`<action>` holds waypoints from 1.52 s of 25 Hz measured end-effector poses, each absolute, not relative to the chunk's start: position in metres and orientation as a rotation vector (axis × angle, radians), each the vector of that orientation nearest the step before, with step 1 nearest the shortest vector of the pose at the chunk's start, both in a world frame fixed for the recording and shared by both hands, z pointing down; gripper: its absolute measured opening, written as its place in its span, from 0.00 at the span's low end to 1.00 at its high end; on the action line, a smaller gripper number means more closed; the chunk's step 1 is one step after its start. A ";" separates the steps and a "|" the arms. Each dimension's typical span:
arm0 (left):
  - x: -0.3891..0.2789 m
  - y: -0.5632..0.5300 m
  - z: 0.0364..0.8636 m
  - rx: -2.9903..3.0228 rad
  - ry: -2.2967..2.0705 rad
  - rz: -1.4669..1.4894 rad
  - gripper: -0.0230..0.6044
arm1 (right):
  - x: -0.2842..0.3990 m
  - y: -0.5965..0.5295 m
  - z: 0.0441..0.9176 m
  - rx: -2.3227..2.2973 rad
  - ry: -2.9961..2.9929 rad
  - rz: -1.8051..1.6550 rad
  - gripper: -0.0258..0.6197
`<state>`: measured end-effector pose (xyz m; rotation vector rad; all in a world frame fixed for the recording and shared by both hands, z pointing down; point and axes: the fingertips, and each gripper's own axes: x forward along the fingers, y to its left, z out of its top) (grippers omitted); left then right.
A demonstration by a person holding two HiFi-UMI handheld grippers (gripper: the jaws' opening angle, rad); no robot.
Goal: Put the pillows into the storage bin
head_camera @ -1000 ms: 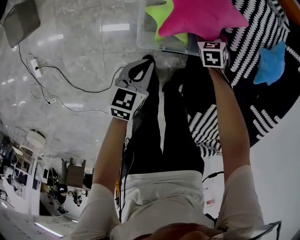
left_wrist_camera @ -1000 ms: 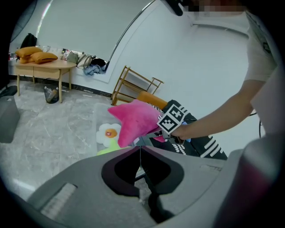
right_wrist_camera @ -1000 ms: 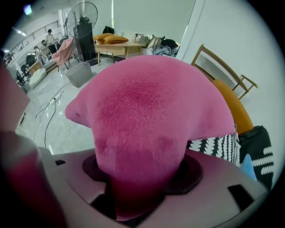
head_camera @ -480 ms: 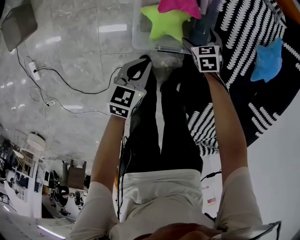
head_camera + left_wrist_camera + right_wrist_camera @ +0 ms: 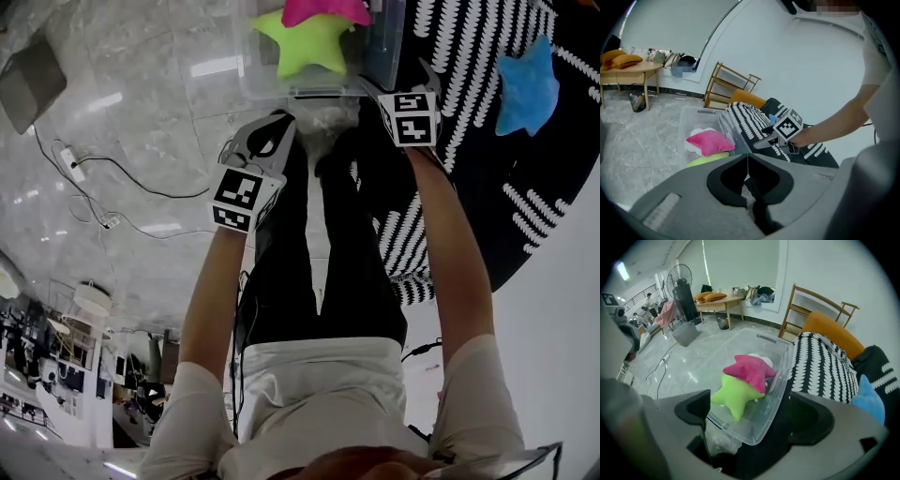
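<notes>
Grey marble floor [image 5: 122, 103] is seen at the left, crossed by a black cable [image 5: 141, 178]. Nearer the middle, the left tool [image 5: 747, 156] is held clenched, its jaws pressed together with nothing between them, and it is pointed toward the clear storage bin [image 5: 267, 89] from the near side. Inside the bin a green star pillow [image 5: 305, 42] is laid, and a pink star pillow [image 5: 323, 11] is rested on top of it, with something white [image 5: 761, 357] partly covered behind them. Just right of the bin's near corner the right tool [image 5: 750, 401] is held released: its jaws have just been opening, are spread wide, and nothing is gripped; only the bin's corner is seen through the gap. Farther right, a blue star pillow [image 5: 527, 82] is laid on the black-and-white rug [image 5: 469, 56], well apart from the bin.
</notes>
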<state>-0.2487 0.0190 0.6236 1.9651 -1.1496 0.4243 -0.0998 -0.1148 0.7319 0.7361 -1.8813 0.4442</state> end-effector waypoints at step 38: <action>0.045 -0.060 0.651 2.048 -0.952 0.469 0.07 | 0.290 -0.167 0.744 1.338 -1.631 0.754 0.83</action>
